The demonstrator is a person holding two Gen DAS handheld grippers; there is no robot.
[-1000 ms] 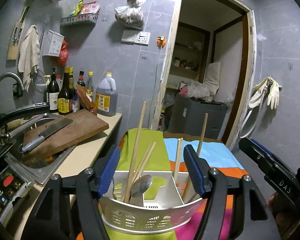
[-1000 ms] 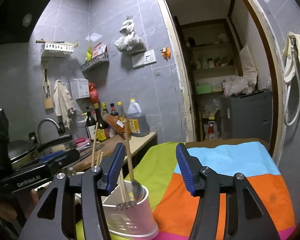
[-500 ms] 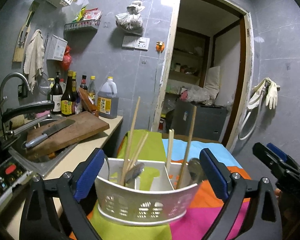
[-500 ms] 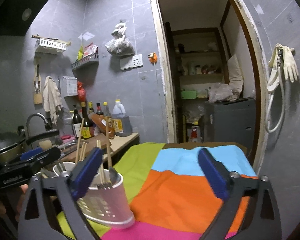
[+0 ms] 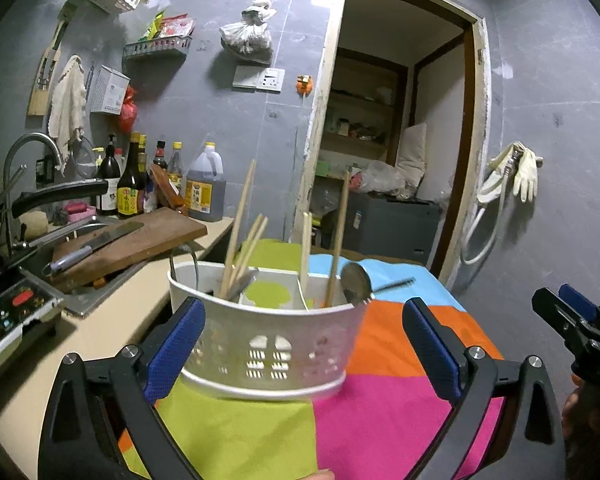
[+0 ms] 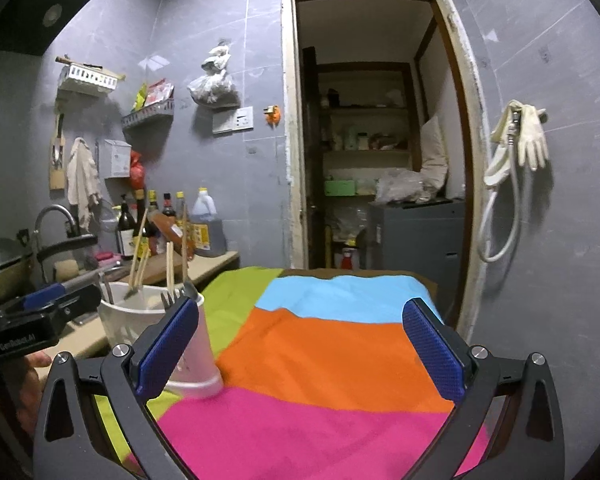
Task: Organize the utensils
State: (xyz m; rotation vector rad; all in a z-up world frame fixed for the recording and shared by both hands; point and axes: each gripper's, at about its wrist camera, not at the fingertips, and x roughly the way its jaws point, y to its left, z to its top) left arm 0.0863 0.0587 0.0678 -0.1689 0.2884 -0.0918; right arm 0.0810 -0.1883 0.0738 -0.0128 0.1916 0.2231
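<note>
A white perforated utensil caddy [image 5: 268, 340] stands on the striped cloth [image 5: 380, 416], holding wooden chopsticks [image 5: 240, 224], a wooden-handled tool [image 5: 338, 240] and a metal spoon [image 5: 356, 282]. My left gripper [image 5: 300, 348] is open, its blue pads either side of the caddy and apart from it. In the right wrist view the caddy [image 6: 148, 332] stands at the left with a fork [image 6: 168, 298] in it. My right gripper [image 6: 300, 352] is open and empty over the cloth [image 6: 320, 360], and shows at the right edge of the left wrist view [image 5: 580, 328].
A counter [image 5: 112, 320] at the left carries a cutting board [image 5: 140, 240] with a knife [image 5: 92, 246], a sink with a tap [image 5: 28, 160], and several bottles [image 5: 132, 184]. A doorway [image 5: 392, 152] lies behind. Gloves [image 5: 524, 168] hang on the right wall.
Both grippers opened wide and drew back. The left gripper let go of the caddy, which now stands on the cloth.
</note>
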